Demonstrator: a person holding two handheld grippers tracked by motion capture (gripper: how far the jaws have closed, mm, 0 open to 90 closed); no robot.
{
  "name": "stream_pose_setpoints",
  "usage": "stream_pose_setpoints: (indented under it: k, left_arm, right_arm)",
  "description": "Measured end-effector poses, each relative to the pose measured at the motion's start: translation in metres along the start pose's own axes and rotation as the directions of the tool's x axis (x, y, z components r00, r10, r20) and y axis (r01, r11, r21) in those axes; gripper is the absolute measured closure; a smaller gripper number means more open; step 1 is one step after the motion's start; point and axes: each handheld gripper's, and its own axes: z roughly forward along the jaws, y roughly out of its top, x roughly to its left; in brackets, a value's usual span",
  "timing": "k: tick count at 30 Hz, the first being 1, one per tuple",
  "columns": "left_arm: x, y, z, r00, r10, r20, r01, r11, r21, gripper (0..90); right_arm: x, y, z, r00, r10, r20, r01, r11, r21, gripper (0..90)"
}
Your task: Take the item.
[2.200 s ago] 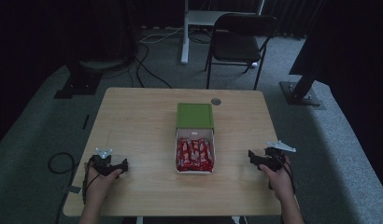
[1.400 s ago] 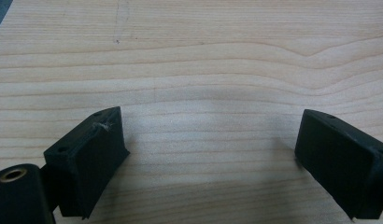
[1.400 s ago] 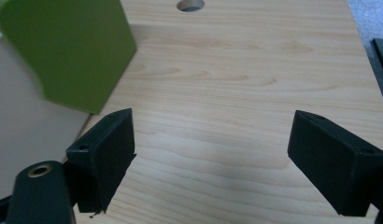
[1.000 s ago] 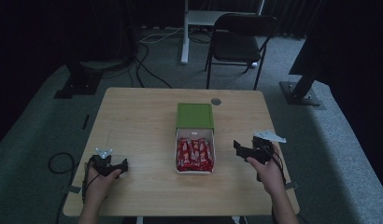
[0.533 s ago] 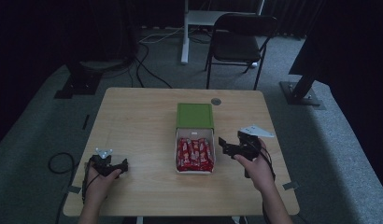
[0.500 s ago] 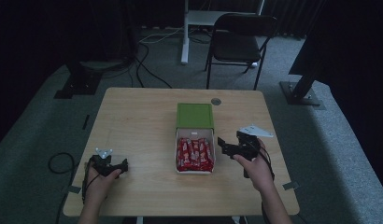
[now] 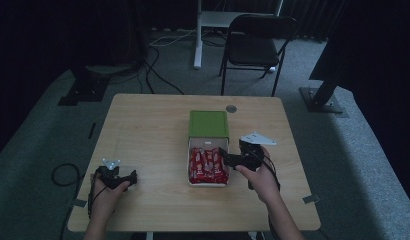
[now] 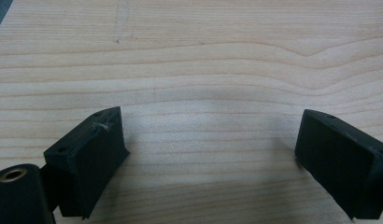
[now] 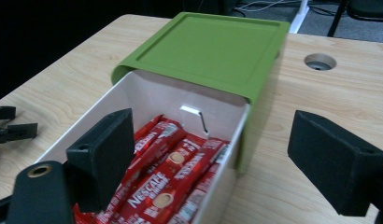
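Observation:
A white box (image 7: 190, 161) slid partly out of its green sleeve lid (image 7: 208, 123) stands mid-table, holding several red Nescafe packets (image 7: 207, 165). My right gripper (image 7: 225, 157) is open at the box's right wall, pointing left. In the right gripper view its jaws straddle that wall, with one jaw over the packets (image 9: 164, 184) and the other over bare table, and nothing is gripped (image 9: 217, 163). The green lid (image 9: 213, 46) covers the far half of the box. My left gripper (image 7: 131, 176) rests open on the wood at the front left, nothing between its fingertips (image 8: 210, 158).
The wooden table (image 7: 143, 130) has a round cable hole (image 7: 231, 108) behind the box. A black folding chair (image 7: 258, 42) and a white desk leg stand beyond the far edge. Cables lie on the grey carpet at left.
My right gripper has moved left and forward from the table's right side up to the box's right wall. The left gripper has stayed in place.

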Motion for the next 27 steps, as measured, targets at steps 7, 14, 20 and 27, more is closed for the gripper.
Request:
stream_pose_setpoints:
  k: [7, 14, 20, 27]
  left_arm:
    - [0.000, 0.000, 0.000, 1.0000, 0.000, 0.000, 0.000, 1.0000, 0.000, 9.2]
    - [0.000, 0.000, 0.000, 1.0000, 0.002, 0.000, -0.002, 1.0000, 0.002, 9.2]
    - [0.000, 0.000, 0.000, 1.0000, 0.002, 0.000, -0.002, 1.0000, 0.002, 9.2]
    - [0.000, 0.000, 0.000, 1.0000, 0.002, 0.000, -0.002, 1.0000, 0.002, 9.2]
  right_arm:
    - [0.014, -0.001, 0.010, 0.9998, -0.017, -0.014, 0.017, 1.000, 0.012, 14.5]
    - [0.024, -0.002, 0.016, 0.9995, -0.023, -0.019, 0.024, 0.999, 0.023, 16.7]
    - [0.034, -0.003, 0.022, 0.9992, -0.026, -0.029, 0.027, 0.999, 0.026, 16.8]
    - [0.045, -0.006, 0.031, 0.9991, -0.019, -0.039, 0.020, 0.999, 0.028, 16.8]
